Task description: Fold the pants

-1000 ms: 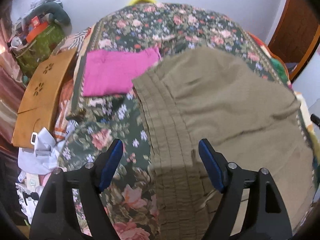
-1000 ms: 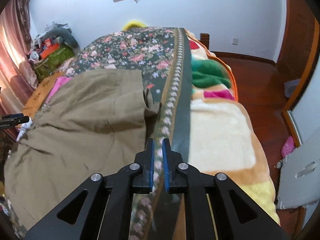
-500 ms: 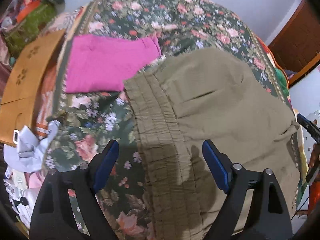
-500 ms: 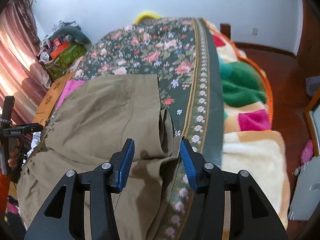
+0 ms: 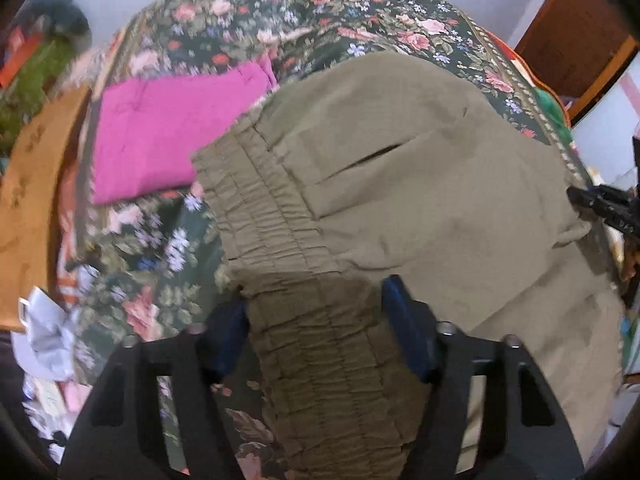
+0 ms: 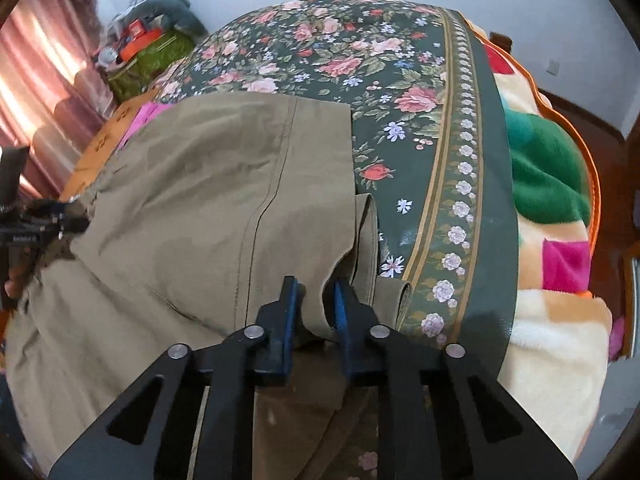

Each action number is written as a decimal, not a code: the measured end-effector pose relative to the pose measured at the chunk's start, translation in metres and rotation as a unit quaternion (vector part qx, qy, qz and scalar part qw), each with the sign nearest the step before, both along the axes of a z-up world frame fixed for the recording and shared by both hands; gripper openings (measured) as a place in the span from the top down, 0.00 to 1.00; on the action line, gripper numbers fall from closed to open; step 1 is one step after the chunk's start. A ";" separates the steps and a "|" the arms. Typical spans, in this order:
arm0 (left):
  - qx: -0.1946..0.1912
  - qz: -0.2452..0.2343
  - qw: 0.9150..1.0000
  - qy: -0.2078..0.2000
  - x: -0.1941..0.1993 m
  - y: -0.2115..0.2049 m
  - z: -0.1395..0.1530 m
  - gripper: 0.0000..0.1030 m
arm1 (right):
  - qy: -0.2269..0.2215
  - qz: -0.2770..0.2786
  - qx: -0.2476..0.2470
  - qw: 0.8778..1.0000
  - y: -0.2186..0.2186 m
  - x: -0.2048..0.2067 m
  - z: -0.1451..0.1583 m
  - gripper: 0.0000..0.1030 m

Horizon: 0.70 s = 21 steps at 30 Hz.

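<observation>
1. Left tool [image 5: 316, 334]: half a second ago its jaws stood wide above the elastic waistband [image 5: 276, 216]; now they are closing with a bunched section of that waistband between the blue pads. The fabric is puckered and lifted there, so contact looks made; grip probably not yet firm.
2. Right tool [image 6: 316, 302]: half a second ago it was open over the hem end; now its jaws are closing and nearly together, with a fold of the leg hem [image 6: 320, 312] pinched between the pads.
3. Meaning: both ends of the near edge are being taken at once. Judgement: this is the grasp stage ahead of the first fold; no fold made yet.
4. Pants [image 5: 420, 184], olive: spread flat across the bed, waistband to the left, leg hems to the right near the bedspread's border.
5. Surface: floral bedspread [image 6: 340, 52] over a fleece blanket [image 6: 552, 184]. A folded magenta garment [image 5: 168, 132] lies just beyond the waistband.
6. Room: pale wall, pink curtain [image 6: 40, 92], clutter by the bedside, wooden floor to the right.
</observation>
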State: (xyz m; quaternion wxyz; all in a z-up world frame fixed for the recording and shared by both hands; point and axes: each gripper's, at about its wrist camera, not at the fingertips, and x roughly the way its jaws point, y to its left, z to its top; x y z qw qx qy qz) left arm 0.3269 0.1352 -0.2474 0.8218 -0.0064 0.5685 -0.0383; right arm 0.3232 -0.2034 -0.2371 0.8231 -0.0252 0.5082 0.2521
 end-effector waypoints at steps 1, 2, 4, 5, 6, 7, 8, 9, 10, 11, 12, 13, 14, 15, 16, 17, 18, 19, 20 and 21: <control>0.010 0.001 1.000 -0.004 0.000 0.000 0.001 0.57 | -0.005 0.006 -0.010 1.000 0.001 -0.001 -0.001 0.87; 0.018 0.008 1.000 -0.008 0.001 0.003 0.001 0.58 | -0.012 0.012 -0.020 1.000 0.004 -0.002 -0.002 0.88; 0.009 0.023 1.000 -0.010 0.002 0.009 0.000 0.58 | -0.026 0.018 -0.039 0.999 0.009 -0.004 -0.003 0.90; 0.014 0.031 0.999 -0.013 0.002 0.011 0.000 0.58 | -0.030 0.018 -0.044 0.998 0.010 -0.005 -0.004 0.90; 0.028 0.037 0.999 -0.019 0.001 0.011 0.000 0.58 | -0.033 0.017 -0.049 0.998 0.011 -0.005 -0.006 0.90; 0.035 0.042 0.998 -0.023 0.001 0.011 -0.001 0.58 | -0.035 0.018 -0.053 0.998 0.013 -0.006 -0.008 0.90; 0.040 0.048 0.998 -0.025 0.000 0.011 -0.002 0.58 | -0.038 0.018 -0.056 0.998 0.014 -0.006 -0.010 0.90; 0.042 0.055 0.997 -0.026 0.000 0.012 -0.002 0.57 | -0.038 0.016 -0.058 0.997 0.015 -0.006 -0.011 0.91; 0.041 0.063 0.997 -0.025 0.000 0.013 -0.004 0.57 | -0.037 0.014 -0.058 0.998 0.015 -0.006 -0.012 0.91; 0.038 0.069 0.997 -0.022 0.000 0.013 -0.005 0.57 | -0.034 0.012 -0.058 0.998 0.014 -0.005 -0.013 0.91; 0.036 0.075 0.996 -0.021 0.000 0.014 -0.006 0.55 | -0.032 0.010 -0.058 0.998 0.014 -0.005 -0.013 0.91; 0.035 0.076 0.996 -0.018 0.001 0.015 -0.007 0.54 | -0.031 0.008 -0.058 0.998 0.014 -0.006 -0.012 0.91; 0.032 0.073 0.997 -0.016 0.001 0.015 -0.007 0.54 | -0.028 0.006 -0.058 0.998 0.014 -0.005 -0.011 0.91; 0.029 0.070 0.997 -0.015 0.000 0.016 -0.006 0.53 | -0.025 0.005 -0.055 0.998 0.015 -0.005 -0.011 0.90; 0.026 0.067 0.997 -0.013 0.000 0.016 -0.004 0.51 | -0.021 0.004 -0.051 0.998 0.014 -0.004 -0.009 0.90; 0.024 0.066 0.997 -0.013 -0.002 0.016 -0.002 0.51 | -0.013 0.001 -0.046 0.999 0.013 -0.003 -0.007 0.89; 0.023 0.064 0.998 -0.014 -0.004 0.016 0.002 0.51 | -0.005 -0.003 -0.038 0.999 0.011 -0.002 -0.004 0.86; 0.023 0.062 0.998 -0.017 -0.006 0.016 0.006 0.51 | 0.000 -0.008 -0.031 1.000 0.008 -0.001 -0.001 0.86; 0.024 0.061 0.998 -0.021 -0.009 0.015 0.010 0.51 | 0.000 -0.015 -0.024 1.000 0.006 -0.001 0.005 0.86; 0.034 0.059 0.997 -0.026 -0.011 0.013 0.017 0.51 | -0.005 -0.021 -0.021 1.000 0.003 -0.001 0.011 0.86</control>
